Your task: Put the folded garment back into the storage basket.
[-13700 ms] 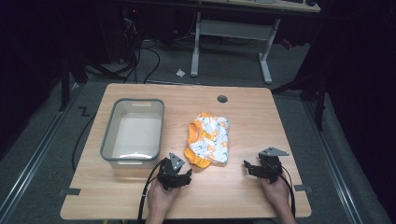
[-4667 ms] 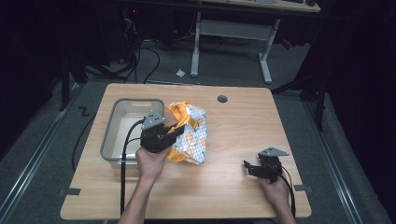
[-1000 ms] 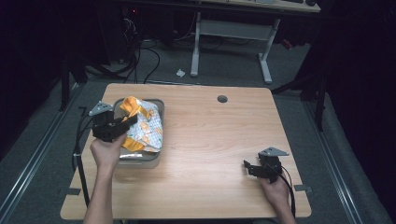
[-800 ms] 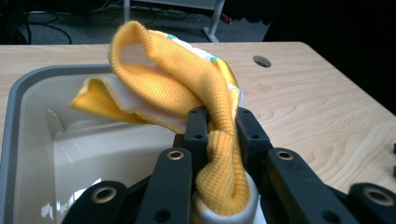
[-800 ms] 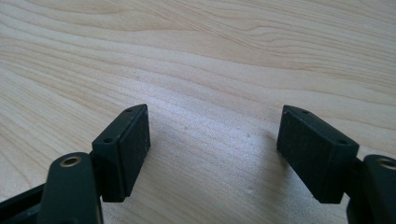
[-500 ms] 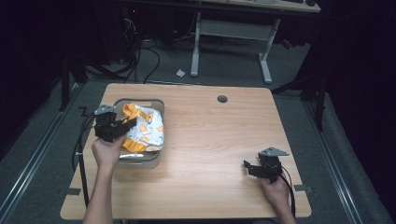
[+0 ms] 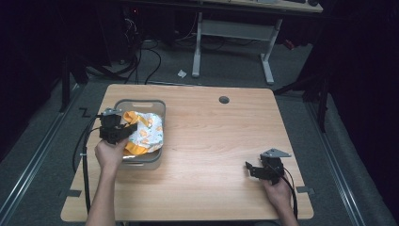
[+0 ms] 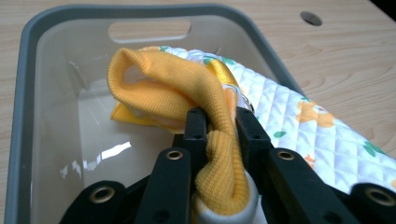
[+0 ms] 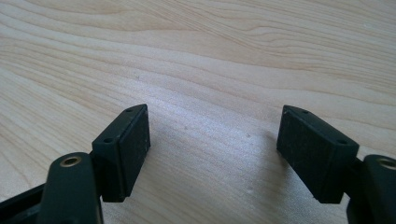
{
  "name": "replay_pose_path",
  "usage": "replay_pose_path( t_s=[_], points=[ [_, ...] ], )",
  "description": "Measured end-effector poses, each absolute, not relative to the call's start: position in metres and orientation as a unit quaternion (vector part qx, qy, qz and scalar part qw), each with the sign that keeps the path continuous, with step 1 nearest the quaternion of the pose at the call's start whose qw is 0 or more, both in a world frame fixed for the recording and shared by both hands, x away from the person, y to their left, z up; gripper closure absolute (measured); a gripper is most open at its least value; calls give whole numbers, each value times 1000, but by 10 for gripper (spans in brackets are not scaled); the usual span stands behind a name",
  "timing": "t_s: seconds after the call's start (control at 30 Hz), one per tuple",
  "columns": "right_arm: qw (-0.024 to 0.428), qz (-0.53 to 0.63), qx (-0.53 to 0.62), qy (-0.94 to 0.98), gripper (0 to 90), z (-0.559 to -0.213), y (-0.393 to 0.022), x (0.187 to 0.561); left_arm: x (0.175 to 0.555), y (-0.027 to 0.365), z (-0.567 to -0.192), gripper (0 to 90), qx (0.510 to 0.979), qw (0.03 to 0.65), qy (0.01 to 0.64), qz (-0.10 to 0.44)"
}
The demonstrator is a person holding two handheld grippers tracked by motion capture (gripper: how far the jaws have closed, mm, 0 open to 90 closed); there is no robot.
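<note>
Left gripper is clamping the orange-trimmed quilted white floral garment over the grey-rimmed clear plastic bin, release pending; right gripper is idling open.

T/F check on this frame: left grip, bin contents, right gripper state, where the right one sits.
1. The left gripper is shut on the orange ribbed edge of the quilted garment. True.
2. The garment lies flat on the table beside the bin. False: it is in the grey bin, partly draped over its right rim.
3. The right gripper holds a cloth. False: its jaws are open with bare wood between them.
4. The right gripper is low over the table near the front right. True.
</note>
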State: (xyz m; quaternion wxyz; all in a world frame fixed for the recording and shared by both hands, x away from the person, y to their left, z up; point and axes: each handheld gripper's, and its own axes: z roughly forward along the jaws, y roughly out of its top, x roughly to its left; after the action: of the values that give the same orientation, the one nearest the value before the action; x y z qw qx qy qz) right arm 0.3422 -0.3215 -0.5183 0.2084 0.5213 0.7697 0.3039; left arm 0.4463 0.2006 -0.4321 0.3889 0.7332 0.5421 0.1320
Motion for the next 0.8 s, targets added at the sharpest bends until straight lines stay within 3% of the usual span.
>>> replay_pose_path(
  t_s=[0.47,0.8],
  points=[
    [209,304,521,770,258,-518,-322,342,448,197,-445,715,739,354,560,120],
    [208,304,522,769,258,-518,-321,342,442,197,-437,464,721,357,574,154]
  ],
)
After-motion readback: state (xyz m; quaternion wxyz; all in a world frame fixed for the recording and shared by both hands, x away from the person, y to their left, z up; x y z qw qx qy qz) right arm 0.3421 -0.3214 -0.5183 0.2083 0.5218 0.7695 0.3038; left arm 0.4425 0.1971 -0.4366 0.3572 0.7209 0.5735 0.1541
